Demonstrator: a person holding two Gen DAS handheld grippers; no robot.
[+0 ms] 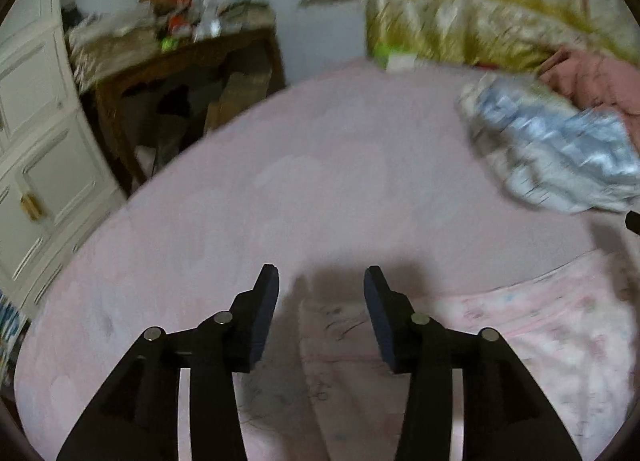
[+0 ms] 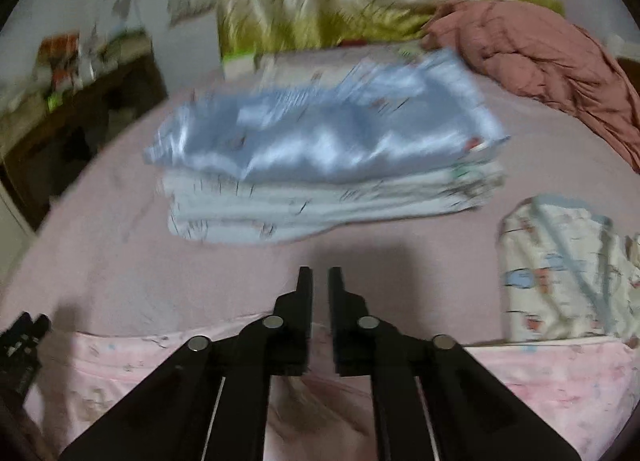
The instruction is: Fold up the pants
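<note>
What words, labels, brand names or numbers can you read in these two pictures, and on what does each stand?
None can be read.
Boxes on the desk: print too blurred.
Green and white box: too blurred.
Pink pants: pictures only, no readable words.

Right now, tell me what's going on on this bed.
A person with a gripper in each hand is folding laundry on the pink bedsheet. The left gripper is open above the pale pink printed pants, gripping nothing. The right gripper has only a narrow gap, also empty. A stack of folded blue and white clothes lies beyond.
</note>
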